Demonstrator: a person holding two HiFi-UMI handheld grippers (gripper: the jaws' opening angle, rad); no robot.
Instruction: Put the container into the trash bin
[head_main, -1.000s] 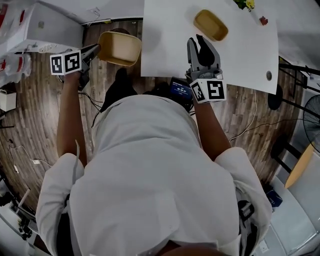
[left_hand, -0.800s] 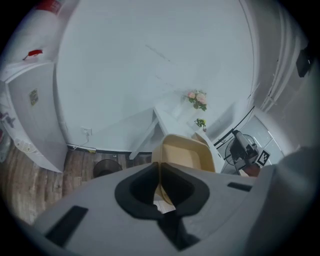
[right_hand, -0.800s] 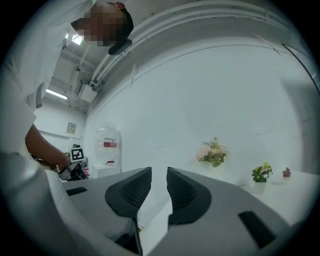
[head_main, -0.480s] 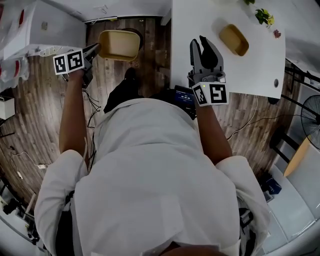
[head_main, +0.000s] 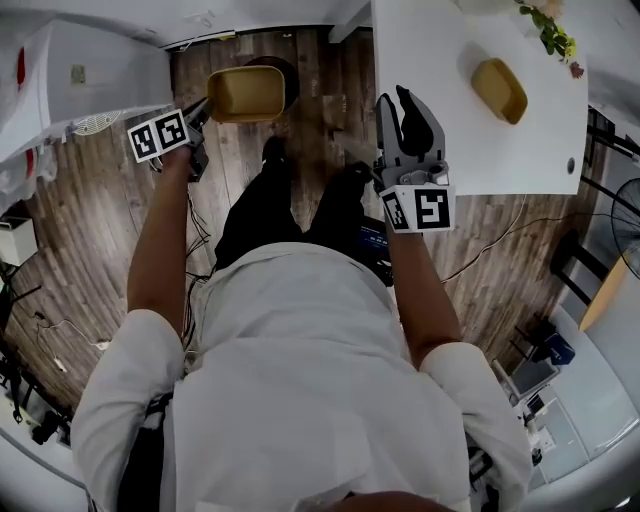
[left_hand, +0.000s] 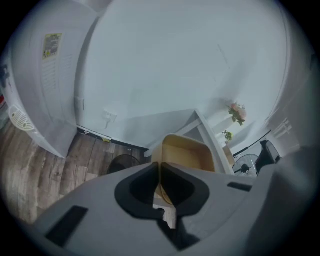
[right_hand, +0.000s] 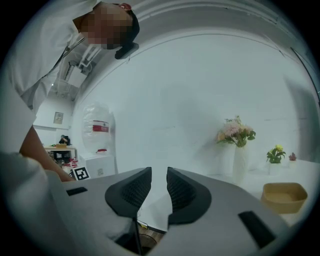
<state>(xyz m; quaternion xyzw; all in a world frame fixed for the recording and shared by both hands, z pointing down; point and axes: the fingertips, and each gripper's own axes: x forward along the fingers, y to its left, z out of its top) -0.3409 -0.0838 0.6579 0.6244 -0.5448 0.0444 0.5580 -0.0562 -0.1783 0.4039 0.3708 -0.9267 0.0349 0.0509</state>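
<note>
The container (head_main: 243, 92), a tan, open-topped tray, is held off the floor by the left tool (head_main: 203, 108). In the left gripper view the jaws of that tool are seen pressed together on the container's rim, with the thin wall pinched between the pads. The container is carried with its opening upward. It is held over the trash bin (head_main: 283, 72), a dark round bin that stands on the wooden floor (head_main: 90, 230) at the far side of the scene, near the white wall. In the head view most of the bin is covered by the container, and only its right edge is seen. In the left gripper view the bin is seen lower and to the left of the container, so the container is not yet inside it.

The right tool (head_main: 398, 98) is held out to the right of the person's legs, by the near left corner of the white desk (head_main: 430, 50). Its jaws are seen apart in the right gripper view, and nothing is found between them. A second container (head_main: 499, 90) of the same tan colour lies on the desk, well apart from both tools. Flowers (head_main: 553, 38) are set at the far right of the desk.
</note>
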